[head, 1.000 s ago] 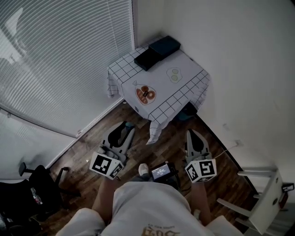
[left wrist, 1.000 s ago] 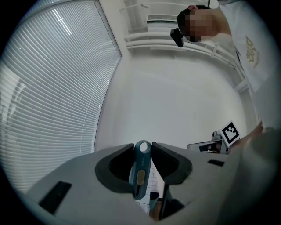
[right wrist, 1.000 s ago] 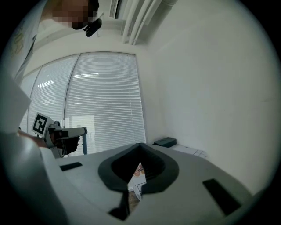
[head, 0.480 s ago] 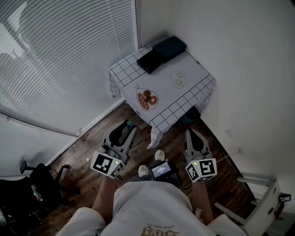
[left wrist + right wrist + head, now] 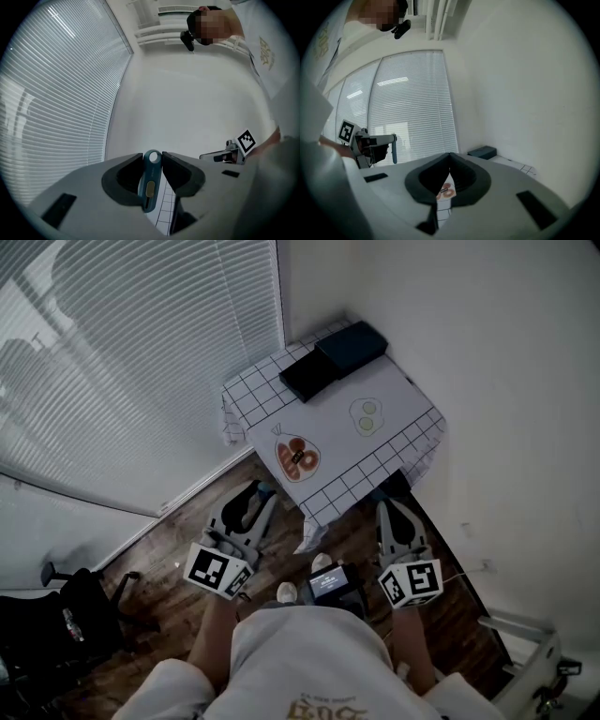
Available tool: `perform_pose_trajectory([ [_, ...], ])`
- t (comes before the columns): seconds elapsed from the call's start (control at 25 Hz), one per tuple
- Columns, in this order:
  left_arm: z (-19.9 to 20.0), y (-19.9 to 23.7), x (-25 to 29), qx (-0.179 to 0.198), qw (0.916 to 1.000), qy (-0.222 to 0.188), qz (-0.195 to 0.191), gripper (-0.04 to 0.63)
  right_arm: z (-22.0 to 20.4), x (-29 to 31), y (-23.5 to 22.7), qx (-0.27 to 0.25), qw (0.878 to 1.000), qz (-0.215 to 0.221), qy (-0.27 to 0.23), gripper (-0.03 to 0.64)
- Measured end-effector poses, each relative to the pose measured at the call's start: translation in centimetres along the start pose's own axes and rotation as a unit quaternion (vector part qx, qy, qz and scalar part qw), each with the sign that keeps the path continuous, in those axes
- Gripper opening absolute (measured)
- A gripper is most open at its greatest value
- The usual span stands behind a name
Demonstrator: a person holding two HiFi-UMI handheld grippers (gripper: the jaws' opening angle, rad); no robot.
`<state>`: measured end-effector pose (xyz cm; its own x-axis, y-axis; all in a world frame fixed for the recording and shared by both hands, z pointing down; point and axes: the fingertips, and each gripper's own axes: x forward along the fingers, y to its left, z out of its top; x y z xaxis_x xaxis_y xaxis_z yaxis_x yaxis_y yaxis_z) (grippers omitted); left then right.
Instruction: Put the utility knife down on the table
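Checked table point(image 5: 330, 420) ahead, utility knife point(image 5: 150, 183) between jaws of left tool point(image 5: 153, 159)

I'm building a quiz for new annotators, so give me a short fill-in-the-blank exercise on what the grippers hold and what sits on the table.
1. The left gripper clamps the utility knife, whose colour is ____.
2. The right gripper has its jaws together and holds ____.
3. On the table, the dark boxes number ____.

Missing words: blue; nothing; two.
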<state>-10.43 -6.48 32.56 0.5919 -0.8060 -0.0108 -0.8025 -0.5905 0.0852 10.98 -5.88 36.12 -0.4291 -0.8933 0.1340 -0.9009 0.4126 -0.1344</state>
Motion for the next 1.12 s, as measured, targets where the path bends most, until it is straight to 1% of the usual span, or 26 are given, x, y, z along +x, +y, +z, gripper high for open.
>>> perform_pose_trajectory([
  [0.24, -0.6, -0.3, 2.2, 0.003, 0.9999, 0.009, 0.010, 0.135, 0.4, 1.1, -2.2, 0.001, 1.000, 0.002, -0.002, 0.008],
  [0.4, -0.6, -0.6, 3.2, 0.009, 0.9999, 0.010, 0.004, 0.135, 0.6, 1.7, -2.8, -0.003, 1.000, 0.009, -0.008, 0.008],
  [0.52, -0.8, -0.4, 3.6, 0.012, 0.9998, 0.016, 0.000, 0.135, 0.8, 2.0, -3.0, -0.002, 1.000, 0.002, -0.004, 0.008],
  [0.76, -1.2, 1.7, 5.3, 0.012, 0.9995, 0.025, -0.018, 0.135, 0.6, 3.8, -3.6, 0.003, 1.000, -0.023, -0.002, 0.008],
  [0.96, -2.6, 2.7, 7.2, 0.025, 0.9976, 0.047, -0.044, 0.135, -0.2, 5.3, -3.9, 0.009, 0.999, -0.047, 0.010, 0.008],
  [1.12, -3.7, 3.3, 8.2, 0.027, 0.9960, 0.060, -0.060, 0.135, -0.9, 6.6, -3.8, 0.011, 0.998, -0.054, 0.021, 0.008],
])
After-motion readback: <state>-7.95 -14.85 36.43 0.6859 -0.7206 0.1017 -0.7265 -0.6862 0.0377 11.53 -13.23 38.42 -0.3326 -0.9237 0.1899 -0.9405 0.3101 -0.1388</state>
